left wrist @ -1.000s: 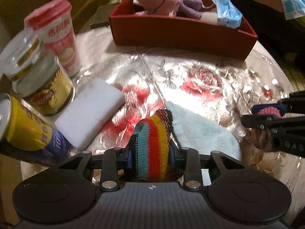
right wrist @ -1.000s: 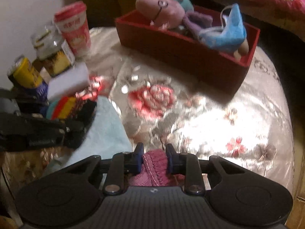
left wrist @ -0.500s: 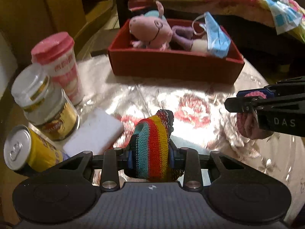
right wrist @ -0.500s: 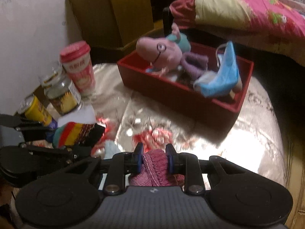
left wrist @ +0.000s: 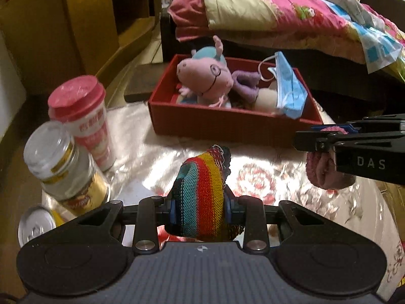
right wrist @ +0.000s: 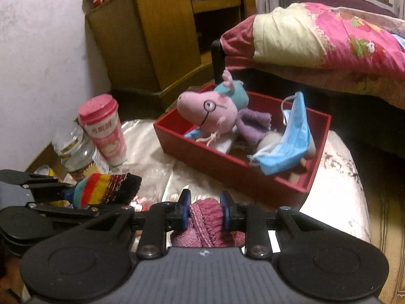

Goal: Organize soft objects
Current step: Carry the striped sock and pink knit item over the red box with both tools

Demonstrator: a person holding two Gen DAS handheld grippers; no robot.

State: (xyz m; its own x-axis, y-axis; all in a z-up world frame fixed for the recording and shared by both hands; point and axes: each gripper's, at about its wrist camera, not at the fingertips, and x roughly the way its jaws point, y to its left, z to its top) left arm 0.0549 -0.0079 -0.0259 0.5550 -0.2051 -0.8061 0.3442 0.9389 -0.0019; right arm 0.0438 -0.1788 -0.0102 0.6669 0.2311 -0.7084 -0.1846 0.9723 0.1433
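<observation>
Left wrist view shows the rainbow-striped knit piece [left wrist: 202,197] clamped between the pads of the left gripper [left wrist: 200,209], its dark stitched tip pointing toward the far side, held clear above the table [left wrist: 253,157]. To the right, the right gripper [right wrist: 205,211] is clenched on a pink knit piece [right wrist: 206,224], which in the left view hangs as a pink bundle below its fingers. Compared with a second ago, both pieces sit higher over the shiny floral table, the white sponge and pale blue cloth that lay under them have dropped out of sight beneath the grippers, and more of the room beyond has come into view. Farther off stands the red box [left wrist: 227,126] on the far part of the table, holding a pink pig plush [left wrist: 202,76] with glasses, a purple soft item [left wrist: 246,83] beside it and a blue face mask [left wrist: 288,88] at the box's right end. On the left stand a pink-lidded cup [left wrist: 83,116], a glass jar [left wrist: 63,164] nearer, and a yellow can [left wrist: 35,225] nearest, close to one another. Beyond the table are a bed with a pink patterned quilt [left wrist: 291,12] and a wooden cabinet [right wrist: 164,33] at far left.
</observation>
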